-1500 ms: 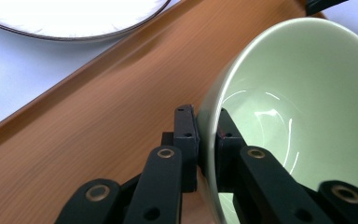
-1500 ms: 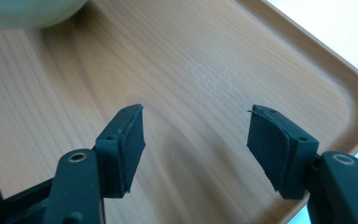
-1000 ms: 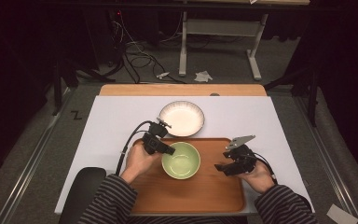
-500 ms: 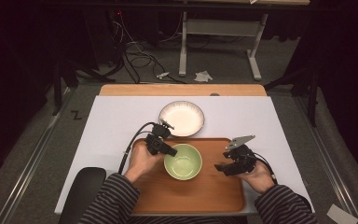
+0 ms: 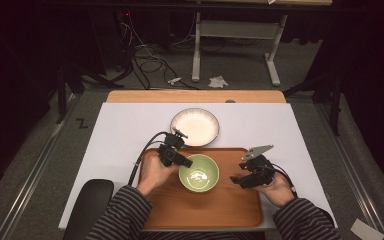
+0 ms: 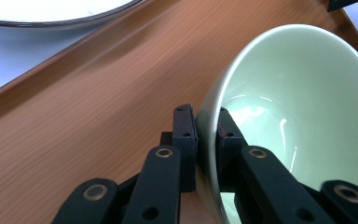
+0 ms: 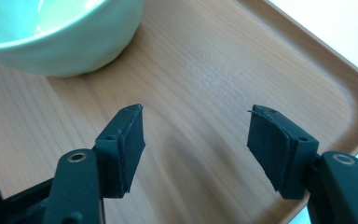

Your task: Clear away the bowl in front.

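Left gripper (image 6: 203, 140) jaws clamp the green bowl (image 5: 198, 173) rim, one inside, one outside. Right gripper (image 7: 196, 140) jaws stand released above the wooden tray (image 5: 215, 205). Next move likely: lift the bowl level

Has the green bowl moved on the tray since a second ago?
No. The green bowl sits at the same spot on the wooden tray, just below the white plate, pinched by the left hand-held gripper.

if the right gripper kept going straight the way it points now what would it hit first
Probably the round pale green ceramic bowl. In the high view the right gripper points left across the wooden tray toward it, fingers open and empty. Depth is unclear: its own view looks down at the tray, so it might touch that first.
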A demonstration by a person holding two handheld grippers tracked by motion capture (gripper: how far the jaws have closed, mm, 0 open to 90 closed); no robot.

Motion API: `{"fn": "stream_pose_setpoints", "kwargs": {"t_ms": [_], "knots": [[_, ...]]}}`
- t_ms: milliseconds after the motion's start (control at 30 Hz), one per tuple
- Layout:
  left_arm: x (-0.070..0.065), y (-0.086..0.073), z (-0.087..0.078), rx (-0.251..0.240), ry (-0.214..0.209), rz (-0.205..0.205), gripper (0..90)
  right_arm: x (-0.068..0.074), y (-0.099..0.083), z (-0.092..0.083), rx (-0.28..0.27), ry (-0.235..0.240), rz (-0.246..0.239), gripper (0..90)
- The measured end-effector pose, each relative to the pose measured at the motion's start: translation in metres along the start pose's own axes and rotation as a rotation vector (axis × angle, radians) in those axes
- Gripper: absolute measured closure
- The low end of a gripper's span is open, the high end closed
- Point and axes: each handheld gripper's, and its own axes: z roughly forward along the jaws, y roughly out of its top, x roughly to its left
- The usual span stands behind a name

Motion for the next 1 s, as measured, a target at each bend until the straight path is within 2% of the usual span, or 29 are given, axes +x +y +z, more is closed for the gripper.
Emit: {"fn": "stream_pose_setpoints", "kwargs": {"t_ms": [100, 133, 167, 200, 233, 267, 367, 467, 567, 633, 667, 700, 733, 767, 833, 900, 967, 1000], "knots": [[-0.001, -0.001, 0.001, -0.01, -0.002, 0.0, 82.4, 0.0, 0.0, -0.001, -0.002, -0.002, 0.004, 37.9], [0.002, -0.001, -0.002, 0.018, -0.015, 0.041, 82.4, 0.0, 0.0, -0.001, -0.002, -0.002, 0.006, 37.9], [0.002, -0.002, -0.002, 0.01, -0.018, 0.03, 82.3, 0.0, 0.0, -0.001, -0.003, -0.002, 0.004, 37.8], [0.0, -0.002, 0.0, -0.023, -0.006, -0.01, 82.2, 0.0, 0.0, -0.001, -0.002, -0.002, 0.003, 37.8], [0.001, -0.002, 0.0, -0.026, -0.009, -0.009, 82.1, 0.0, 0.0, -0.001, 0.0, -0.001, 0.003, 37.9], [0.002, -0.002, -0.001, -0.011, -0.025, 0.017, 82.0, 0.0, 0.0, 0.0, 0.0, -0.001, 0.0, 37.9], [0.0, -0.004, 0.0, -0.046, -0.035, 0.003, 81.7, 0.0, 0.0, 0.0, -0.001, -0.002, -0.001, 37.8], [0.0, -0.004, 0.0, -0.06, -0.048, 0.0, 81.3, 0.0, 0.0, 0.0, 0.0, -0.002, 0.0, 37.8], [-0.002, -0.004, 0.0, -0.065, -0.04, -0.007, 76.8, 0.0, 0.0, 0.0, 0.004, -0.004, 0.003, 37.8], [-0.002, -0.005, -0.002, -0.048, -0.033, 0.008, 74.6, 0.0, 0.0, 0.0, 0.005, -0.003, 0.002, 37.8], [-0.002, -0.005, -0.003, -0.041, -0.032, 0.028, 72.8, 0.0, 0.0, 0.0, 0.002, -0.003, -0.001, 37.8], [-0.005, -0.006, -0.003, -0.064, -0.024, 0.026, 68.8, 0.0, 0.0, 0.0, 0.0, -0.002, 0.001, 37.8], [-0.009, -0.007, 0.0, -0.127, -0.013, 0.004, 63.9, 0.0, 0.0, 0.0, 0.0, -0.002, 0.0, 37.8], [-0.009, -0.007, 0.0, -0.127, -0.013, 0.004, 62.1, 0.0, 0.0, 0.0, 0.0, -0.002, 0.0, 37.8], [-0.012, -0.008, -0.004, -0.121, -0.009, 0.033, 58.8, 0.001, 0.0, 0.0, 0.003, -0.003, 0.002, 37.8], [-0.01, -0.008, -0.009, -0.096, -0.006, 0.083, 55.9, 0.0, 0.0, 0.0, 0.005, -0.001, 0.0, 37.8], [-0.011, -0.008, -0.01, -0.1, -0.005, 0.088, 54.1, 0.001, 0.0, 0.0, 0.005, -0.003, 0.002, 37.8], [-0.014, -0.008, -0.013, -0.124, -0.014, 0.071, 53.2, 0.0, 0.0, 0.0, 0.002, -0.002, 0.003, 37.8]]}}
